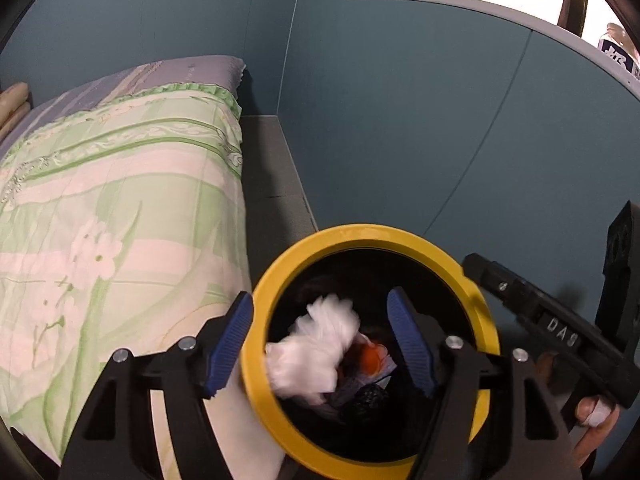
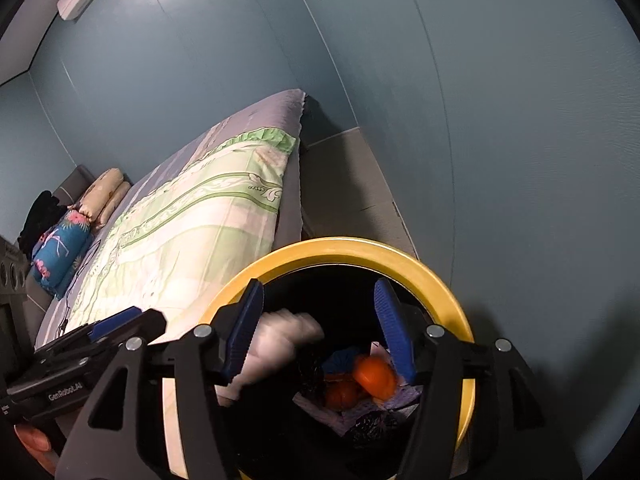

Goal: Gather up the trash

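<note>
Both wrist views, over the bin. My left gripper (image 1: 322,340) stood with its jaws well apart above the yellow-rimmed trash bin (image 1: 404,236); the left pad lay outside the rim on the bed side, the right pad over the dark mouth. Between the pads a white crumpled tissue (image 1: 316,352) appeared blurred, touching neither pad, over the bin's opening. My right gripper (image 2: 320,332) likewise stood open, moderately wide, both blue pads over the bin's mouth (image 2: 448,280) and pressing on nothing. In the right wrist view the same pale wad (image 2: 280,344) showed smeared just beside the left pad; whether it brushed that pad I could not tell. At the bottom of the bin lay earlier refuse: orange pieces (image 2: 374,376), purple-white patterned paper (image 2: 360,412) and a black crinkled wrapper (image 1: 370,398). The bin stood on the floor just beside the bed (image 1: 120,200), which wore a green floral cover, and near the blue wall (image 1: 400,120). Each gripper showed in the other's view: the right at the edge of the left wrist view (image 1: 480,268), the left low in the right wrist view (image 2: 116,322).
</note>
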`<state>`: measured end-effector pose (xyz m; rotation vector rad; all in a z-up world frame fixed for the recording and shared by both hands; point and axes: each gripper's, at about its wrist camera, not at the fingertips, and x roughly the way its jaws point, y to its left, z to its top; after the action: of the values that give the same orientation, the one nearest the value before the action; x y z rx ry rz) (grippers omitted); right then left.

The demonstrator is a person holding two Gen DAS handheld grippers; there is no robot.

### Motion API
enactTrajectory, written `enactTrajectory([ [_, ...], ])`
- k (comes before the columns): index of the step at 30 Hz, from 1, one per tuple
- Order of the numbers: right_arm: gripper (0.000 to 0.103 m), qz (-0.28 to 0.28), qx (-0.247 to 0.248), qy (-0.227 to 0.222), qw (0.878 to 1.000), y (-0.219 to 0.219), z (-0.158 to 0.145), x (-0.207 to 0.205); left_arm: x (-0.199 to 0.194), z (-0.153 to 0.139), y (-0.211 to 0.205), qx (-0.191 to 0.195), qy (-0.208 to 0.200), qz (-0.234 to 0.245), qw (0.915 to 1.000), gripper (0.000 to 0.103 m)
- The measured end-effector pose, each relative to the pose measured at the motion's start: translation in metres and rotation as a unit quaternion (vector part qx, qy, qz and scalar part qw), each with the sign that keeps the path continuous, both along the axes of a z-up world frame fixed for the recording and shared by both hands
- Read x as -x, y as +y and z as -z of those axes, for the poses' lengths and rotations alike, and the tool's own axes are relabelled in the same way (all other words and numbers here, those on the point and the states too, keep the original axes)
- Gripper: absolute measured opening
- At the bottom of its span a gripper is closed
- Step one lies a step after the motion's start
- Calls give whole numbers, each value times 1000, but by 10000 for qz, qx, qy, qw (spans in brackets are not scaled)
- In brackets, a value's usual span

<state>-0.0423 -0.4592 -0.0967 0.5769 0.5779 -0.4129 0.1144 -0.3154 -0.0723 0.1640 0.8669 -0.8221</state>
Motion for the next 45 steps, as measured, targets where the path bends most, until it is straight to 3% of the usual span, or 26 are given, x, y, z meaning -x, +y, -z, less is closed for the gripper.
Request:
enactTrajectory([
  [8,55,-116,43,-29,9999,9,-7,-4,0,-4,23,-101,-108,-155,9998,67],
  [19,60,-352,108,-15,9993,30,-19,-23,-9,-21,69,59,-326,-569,9978,67],
  [30,60,-1155,301,-117,9928,87,-42,-68,-17,-33,131,130,-451,-1158,9922,67],
  [38,60,-1806,459,-115,9824,140,-54,-97,-20,-44,195,147,-659,-1820,9810,67],
  [45,60,-2256,651,-278,9717,191,-71,-110,-5,-64,247,310,-1159,-2381,9638,67],
])
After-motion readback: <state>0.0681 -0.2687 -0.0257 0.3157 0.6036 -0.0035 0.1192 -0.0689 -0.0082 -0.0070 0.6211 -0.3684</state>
